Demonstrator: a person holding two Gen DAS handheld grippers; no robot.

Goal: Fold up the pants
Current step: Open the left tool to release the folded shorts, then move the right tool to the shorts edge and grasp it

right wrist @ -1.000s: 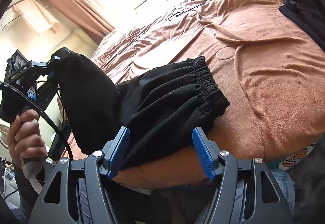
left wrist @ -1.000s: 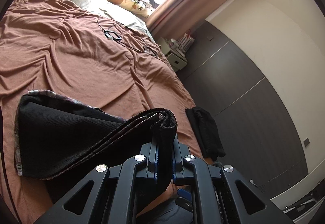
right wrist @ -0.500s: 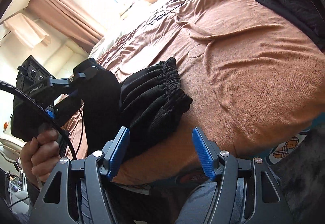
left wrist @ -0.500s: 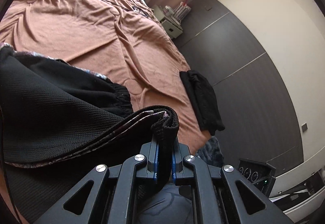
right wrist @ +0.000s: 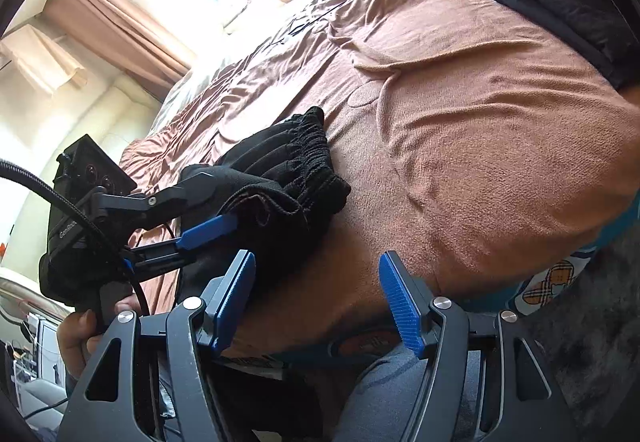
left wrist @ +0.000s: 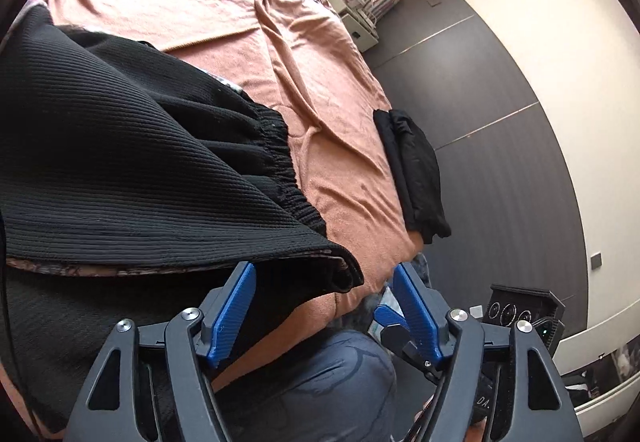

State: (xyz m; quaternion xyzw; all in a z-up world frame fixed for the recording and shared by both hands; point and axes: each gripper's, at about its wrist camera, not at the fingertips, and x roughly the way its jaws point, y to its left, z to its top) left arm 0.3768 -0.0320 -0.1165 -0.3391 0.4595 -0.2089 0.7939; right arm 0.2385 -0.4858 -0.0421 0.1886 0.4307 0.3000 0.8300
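Note:
The black pants (left wrist: pixel 140 161) lie folded over on the brown bed cover (left wrist: pixel 248 1), elastic waistband toward the bed's middle. My left gripper (left wrist: pixel 323 266) is at the near bed edge with its jaws opening. The folded corner of the pants lies loose between its blue pads (left wrist: pixel 236 306), which do not press on it. In the right wrist view the left gripper (right wrist: pixel 224 197) straddles the edge of the pants (right wrist: pixel 296 169), with a hand (right wrist: pixel 80 334) on its handle. My right gripper (right wrist: pixel 317 256) hangs open over the bed's edge, nothing between its fingers.
A second folded black garment (left wrist: pixel 416 169) lies near the bed's right edge, also seen in the right wrist view (right wrist: pixel 560 9). A white bedside cabinet (left wrist: pixel 360 25) stands by the dark wardrobe wall. The person's knee (left wrist: pixel 320 382) is just below the bed edge. Cables lie far up the bed.
The left gripper came down with the fold of the pants and laid it over the waistband part. Its jaws, shut on the cloth before, now stand apart. The right gripper stayed open.

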